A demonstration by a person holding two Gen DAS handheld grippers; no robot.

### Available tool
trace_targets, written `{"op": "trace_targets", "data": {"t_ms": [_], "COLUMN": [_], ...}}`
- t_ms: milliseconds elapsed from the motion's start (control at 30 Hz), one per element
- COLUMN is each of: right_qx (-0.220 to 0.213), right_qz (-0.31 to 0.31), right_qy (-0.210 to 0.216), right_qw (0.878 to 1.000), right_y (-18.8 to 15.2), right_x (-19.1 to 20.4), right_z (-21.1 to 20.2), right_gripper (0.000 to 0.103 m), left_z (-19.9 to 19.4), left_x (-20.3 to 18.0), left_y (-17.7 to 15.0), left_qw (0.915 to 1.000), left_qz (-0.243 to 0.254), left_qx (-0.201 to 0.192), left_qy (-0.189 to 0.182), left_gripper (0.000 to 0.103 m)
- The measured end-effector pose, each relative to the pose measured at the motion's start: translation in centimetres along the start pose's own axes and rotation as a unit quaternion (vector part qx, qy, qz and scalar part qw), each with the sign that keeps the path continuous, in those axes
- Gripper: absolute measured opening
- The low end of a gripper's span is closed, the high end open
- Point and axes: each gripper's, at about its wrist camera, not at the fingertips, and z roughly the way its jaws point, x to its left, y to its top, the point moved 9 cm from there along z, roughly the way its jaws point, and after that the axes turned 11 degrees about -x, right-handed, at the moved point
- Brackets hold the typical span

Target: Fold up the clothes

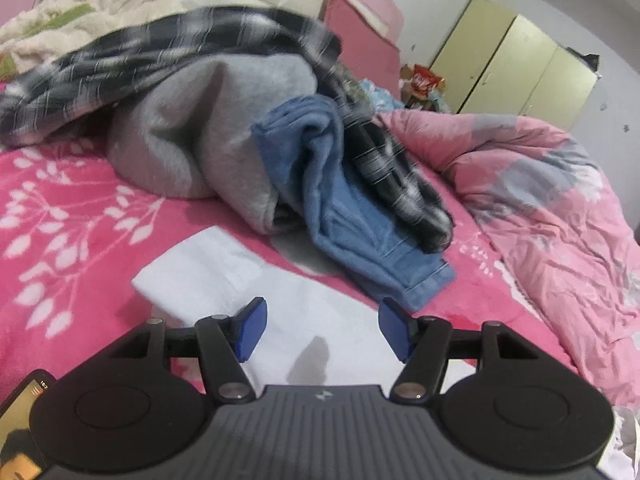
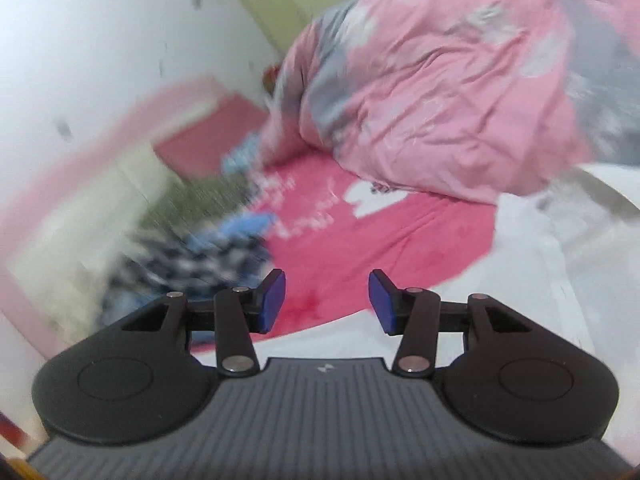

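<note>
A white garment (image 1: 224,276) lies flat on the pink bed sheet (image 1: 68,216), right under my left gripper (image 1: 322,328), which stands open with nothing between its blue pads. Behind it is a heap of clothes: a grey sweatshirt (image 1: 208,120), blue jeans (image 1: 360,236) and a dark plaid shirt (image 1: 152,56). The right wrist view is blurred. There my right gripper (image 2: 327,302) is open and empty above the sheet (image 2: 360,240), with white cloth (image 2: 540,264) at its right and the plaid and blue clothes (image 2: 192,256) at its left.
A crumpled pink and grey quilt (image 1: 532,192) fills the right side of the bed. A cream fleece blanket (image 1: 80,4) lies at the back left. Yellow-green cabinets (image 1: 516,68) stand against the far wall. A phone (image 1: 22,420) shows at the lower left corner.
</note>
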Motion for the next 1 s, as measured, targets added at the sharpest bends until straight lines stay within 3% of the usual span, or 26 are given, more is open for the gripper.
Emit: {"op": "trace_targets", "data": {"t_ms": [133, 300, 400, 467, 533, 600, 667, 833, 900, 1000], "right_qx": [-0.053, -0.103, -0.110, -0.099, -0.084, -0.063, -0.045, 0.001, 0.015, 0.034], "right_qz": [0.016, 0.035, 0.048, 0.043, 0.033, 0.009, -0.016, -0.075, -0.097, -0.130], "right_qy": [-0.020, -0.108, -0.165, -0.192, -0.211, -0.203, -0.182, -0.134, -0.125, -0.110], "right_qw": [0.998, 0.988, 0.979, 0.975, 0.973, 0.977, 0.982, 0.988, 0.987, 0.985], "right_y": [0.0, -3.2, -5.9, -7.1, -7.9, -8.2, -8.4, -8.6, -8.9, -9.3], "right_x": [-0.2, -3.0, -5.1, -6.5, -7.6, -8.0, -8.0, -7.0, -6.9, -6.7], "right_z": [-10.7, -22.5, -26.8, -27.5, -27.3, -25.0, -22.1, -14.9, -12.9, -10.0], "right_gripper": [0.046, 0.046, 0.046, 0.046, 0.045, 0.044, 0.043, 0.039, 0.039, 0.039], "left_z": [-0.9, -1.7, -2.6, -3.5, -4.0, -3.9, -3.5, -0.3, 1.9, 5.2], "left_x": [-1.4, -4.0, -7.0, -10.3, -14.6, -18.7, -22.7, -30.4, -32.1, -32.8], "left_y": [-0.2, -1.2, -2.2, -3.0, -4.2, -5.4, -6.8, -10.5, -12.4, -15.1], "left_qw": [0.9996, 0.9978, 0.9938, 0.9867, 0.9706, 0.9521, 0.9287, 0.8685, 0.8507, 0.8406], "left_qz": [0.018, 0.049, 0.073, 0.098, 0.150, 0.186, 0.226, 0.315, 0.331, 0.333], "left_qx": [-0.010, -0.011, 0.005, 0.023, 0.048, 0.072, 0.097, 0.167, 0.206, 0.260], "left_qy": [-0.018, -0.043, -0.084, -0.128, -0.182, -0.232, -0.278, -0.345, -0.353, -0.339], "left_gripper": [0.064, 0.064, 0.064, 0.064, 0.065, 0.065, 0.065, 0.067, 0.069, 0.069]}}
